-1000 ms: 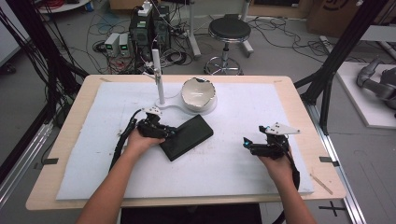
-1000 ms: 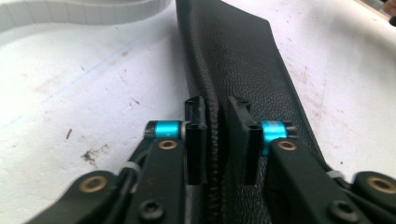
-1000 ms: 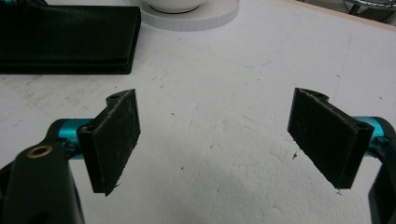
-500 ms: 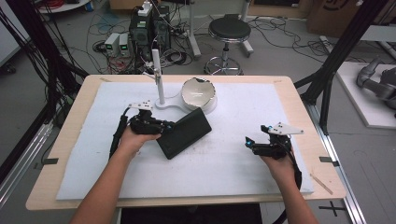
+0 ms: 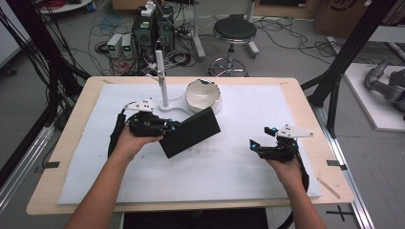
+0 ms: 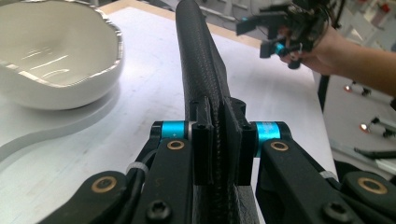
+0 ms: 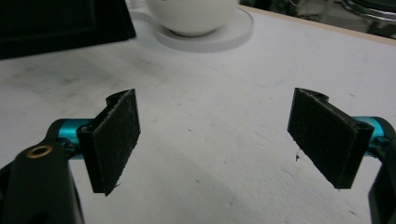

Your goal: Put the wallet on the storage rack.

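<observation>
A flat black textured case [image 5: 191,132] hangs tilted above the white mat, just in front of the white bowl [image 5: 203,94]. My left gripper [image 5: 169,128] is shut on its left edge. In the left gripper view the pads [image 6: 203,140] pinch the case [image 6: 198,60] edge-on, with the bowl [image 6: 56,51] at the left. My right gripper [image 5: 258,140] rests low over the mat at the right, open, with nothing between its fingers. In the right gripper view the right gripper [image 7: 219,135] faces bare mat, and the bowl [image 7: 191,14] sits at the top.
The bowl stands on a white round base [image 5: 176,109] joined to an upright white post [image 5: 162,76] at the back centre. A white mat [image 5: 229,167] covers most of the wooden table [image 5: 71,124]. The person's right hand and gripper [image 6: 289,28] appear far off in the left gripper view.
The left hand has risen and shifted slightly back and left, lifting the black case off the mat so it now hangs tilted. The right hand has stayed still.
</observation>
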`<state>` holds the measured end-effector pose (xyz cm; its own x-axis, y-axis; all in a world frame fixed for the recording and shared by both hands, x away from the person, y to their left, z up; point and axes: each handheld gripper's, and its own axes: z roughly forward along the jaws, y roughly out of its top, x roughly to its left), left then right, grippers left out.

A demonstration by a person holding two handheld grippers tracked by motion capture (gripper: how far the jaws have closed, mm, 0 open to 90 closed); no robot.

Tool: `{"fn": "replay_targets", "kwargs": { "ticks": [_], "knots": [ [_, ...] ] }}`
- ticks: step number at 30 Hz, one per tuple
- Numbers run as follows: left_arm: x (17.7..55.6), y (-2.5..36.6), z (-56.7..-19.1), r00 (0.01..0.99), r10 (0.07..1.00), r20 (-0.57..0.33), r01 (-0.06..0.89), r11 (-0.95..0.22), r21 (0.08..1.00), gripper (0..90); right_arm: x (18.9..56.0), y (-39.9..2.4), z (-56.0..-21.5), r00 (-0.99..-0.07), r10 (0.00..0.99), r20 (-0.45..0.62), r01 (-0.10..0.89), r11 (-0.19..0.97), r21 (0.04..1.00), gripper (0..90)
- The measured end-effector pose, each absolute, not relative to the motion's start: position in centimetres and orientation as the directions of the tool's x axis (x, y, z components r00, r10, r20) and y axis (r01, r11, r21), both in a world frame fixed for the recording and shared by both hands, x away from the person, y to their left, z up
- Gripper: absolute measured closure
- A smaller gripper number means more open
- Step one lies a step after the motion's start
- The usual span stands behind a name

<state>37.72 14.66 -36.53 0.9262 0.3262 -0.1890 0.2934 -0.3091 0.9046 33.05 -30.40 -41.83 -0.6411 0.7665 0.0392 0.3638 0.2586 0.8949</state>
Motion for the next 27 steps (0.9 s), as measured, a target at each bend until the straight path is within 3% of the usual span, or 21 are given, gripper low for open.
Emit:
{"fn": "replay_targets", "kwargs": {
  "ticks": [12, 21, 22, 26, 27],
  "knots": [
    [35.9, 11.7, -35.8, 0.979, 0.15, -0.142, 0.189, -0.376, 0.907, 81.6, 32.4, -28.7, -40.3, -0.823, 0.564, 0.065, 0.239, 0.24, 0.941, 17.0],
    [35.0, 9.2, -36.2, 0.99, -0.035, -0.135, 0.107, -0.427, 0.898, 81.6, 32.3, -25.7, -40.5, -0.919, 0.371, 0.132, 0.242, 0.268, 0.933, 17.2],
    [35.0, 9.1, -36.2, 0.99, -0.044, -0.135, 0.104, -0.424, 0.9, 81.6, 32.3, -25.4, -40.7, -0.93, 0.337, 0.144, 0.245, 0.278, 0.929, 20.3],
    [35.0, 9.2, -36.2, 0.991, -0.042, -0.129, 0.099, -0.428, 0.898, 81.5, 31.8, -24.5, -40.6, -0.969, 0.208, 0.132, 0.197, 0.338, 0.92, 64.3],
    [35.1, 9.3, -36.3, 0.99, -0.037, -0.137, 0.109, -0.417, 0.902, 81.5, 31.8, -24.5, -40.5, -0.971, 0.198, 0.133, 0.196, 0.34, 0.92, 69.9]
  ]
}}
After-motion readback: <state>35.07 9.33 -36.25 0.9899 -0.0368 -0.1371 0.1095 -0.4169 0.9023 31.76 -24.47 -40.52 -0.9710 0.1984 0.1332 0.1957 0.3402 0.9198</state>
